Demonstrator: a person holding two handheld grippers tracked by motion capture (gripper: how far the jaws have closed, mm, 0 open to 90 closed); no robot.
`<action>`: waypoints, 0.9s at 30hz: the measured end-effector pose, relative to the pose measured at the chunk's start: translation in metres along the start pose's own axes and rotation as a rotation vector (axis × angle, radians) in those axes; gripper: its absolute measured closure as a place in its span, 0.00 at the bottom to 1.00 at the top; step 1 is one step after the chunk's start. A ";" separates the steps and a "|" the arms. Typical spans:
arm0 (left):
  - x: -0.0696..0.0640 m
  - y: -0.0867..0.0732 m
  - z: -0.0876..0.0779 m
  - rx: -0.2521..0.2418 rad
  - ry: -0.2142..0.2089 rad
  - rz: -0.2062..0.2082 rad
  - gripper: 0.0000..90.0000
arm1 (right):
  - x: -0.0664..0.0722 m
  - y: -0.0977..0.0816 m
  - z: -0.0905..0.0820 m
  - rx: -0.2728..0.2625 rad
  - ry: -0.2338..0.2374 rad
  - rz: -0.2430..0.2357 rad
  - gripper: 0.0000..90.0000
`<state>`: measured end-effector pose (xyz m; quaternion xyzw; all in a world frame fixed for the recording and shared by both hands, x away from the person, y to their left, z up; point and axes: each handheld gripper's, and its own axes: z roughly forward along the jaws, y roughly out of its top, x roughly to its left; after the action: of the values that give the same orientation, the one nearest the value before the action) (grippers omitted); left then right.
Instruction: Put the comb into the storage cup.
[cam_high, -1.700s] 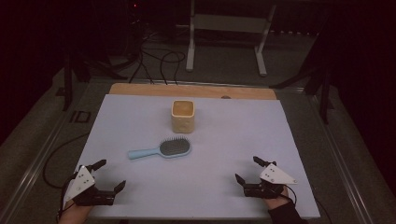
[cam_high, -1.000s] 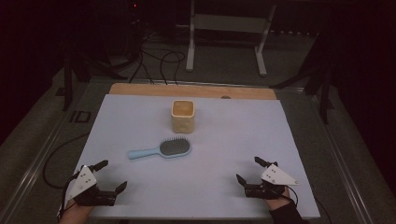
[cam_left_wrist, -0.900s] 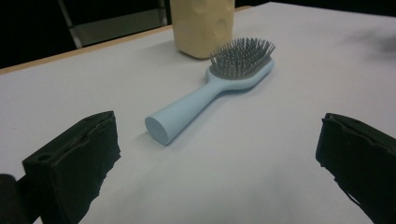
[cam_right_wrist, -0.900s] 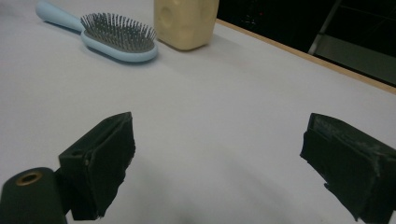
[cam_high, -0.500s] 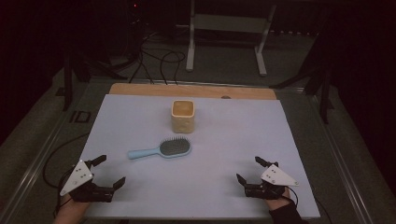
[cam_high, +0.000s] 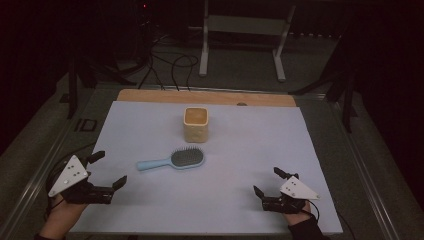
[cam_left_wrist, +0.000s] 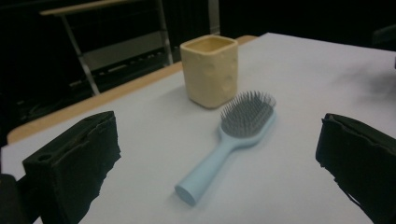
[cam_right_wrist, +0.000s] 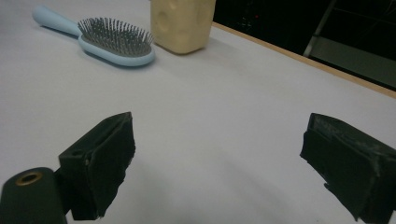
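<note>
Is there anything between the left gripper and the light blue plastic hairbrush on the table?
Nothing visible. The left gripper, jaws open, faces the light blue plastic hairbrush across bare white table cover. The cream square cup stands beyond the brush head, not in the path.

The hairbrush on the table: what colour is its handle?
Light blue; the hairbrush handle shows best in the left gripper view, with its dark grey bristles up.
</note>
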<state>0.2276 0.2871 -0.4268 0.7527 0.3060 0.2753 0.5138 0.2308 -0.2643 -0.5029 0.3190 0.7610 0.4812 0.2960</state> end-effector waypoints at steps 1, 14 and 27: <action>0.001 0.002 0.001 -0.004 -0.001 0.000 0.00 | 0.000 0.000 0.000 0.000 -0.001 0.000 0.10; 0.016 0.021 0.021 0.031 -0.044 -0.037 0.00 | 0.000 0.000 0.000 -0.005 0.001 0.001 0.10; 0.038 0.021 0.058 0.120 -0.078 -0.087 0.00 | 0.002 0.001 0.001 -0.004 0.011 0.000 0.10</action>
<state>0.2983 0.2743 -0.4216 0.7782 0.3343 0.2044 0.4908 0.2301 -0.2623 -0.5027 0.3158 0.7615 0.4847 0.2923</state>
